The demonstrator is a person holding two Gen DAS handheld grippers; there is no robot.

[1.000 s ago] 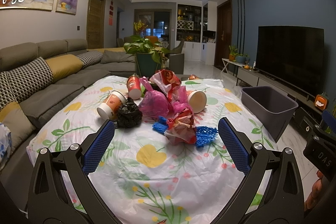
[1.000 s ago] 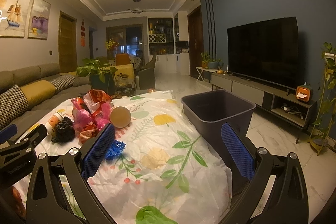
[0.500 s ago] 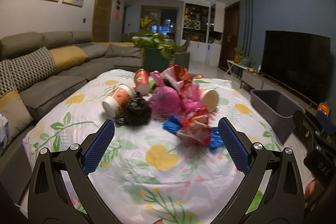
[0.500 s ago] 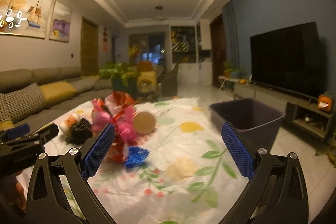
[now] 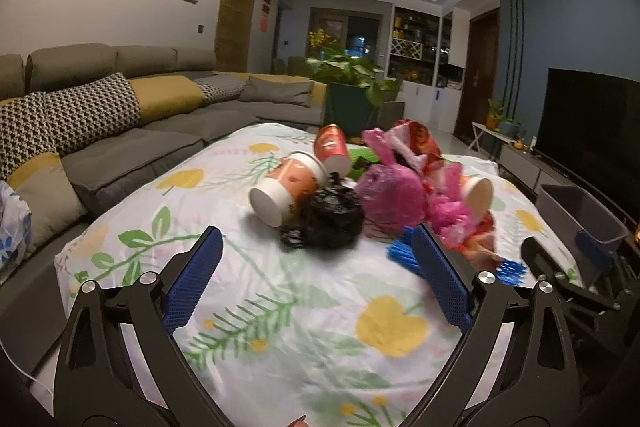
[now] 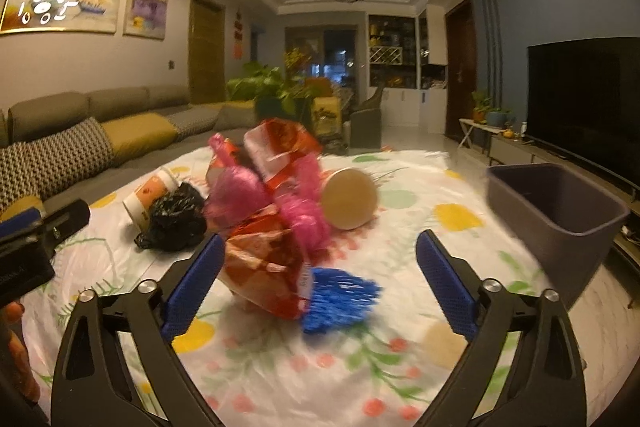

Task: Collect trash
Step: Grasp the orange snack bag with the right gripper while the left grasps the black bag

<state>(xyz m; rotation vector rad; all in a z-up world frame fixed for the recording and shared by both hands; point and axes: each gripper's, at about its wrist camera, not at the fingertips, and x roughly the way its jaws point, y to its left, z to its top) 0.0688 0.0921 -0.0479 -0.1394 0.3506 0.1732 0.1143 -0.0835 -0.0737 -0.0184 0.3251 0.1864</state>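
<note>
A heap of trash lies on the flowered tablecloth [image 5: 280, 307]: a black plastic bag [image 5: 330, 217], an orange paper cup [image 5: 286, 189] on its side, a red cup [image 5: 332, 147], a pink bag [image 5: 394, 197], red snack wrappers [image 6: 266, 263], a blue mesh scrap [image 6: 340, 293] and a tan cup [image 6: 350, 199]. My left gripper [image 5: 316, 281] is open just short of the black bag. Also open, my right gripper [image 6: 316, 285] has the red wrapper and blue mesh scrap between its fingers, without touching them. A grey bin [image 6: 556, 211] stands off the table's right edge.
A grey sofa [image 5: 120, 131] with patterned cushions runs along the left. A potted plant [image 5: 348, 87] stands behind the table. A television [image 6: 584, 103] on a low cabinet lines the right wall. The left gripper's body [image 6: 28, 247] shows at the right wrist view's left edge.
Both grippers have moved forward toward the trash heap and turned left; the heap looks larger, and the bin has slid to the right of both views. Both stay open.
</note>
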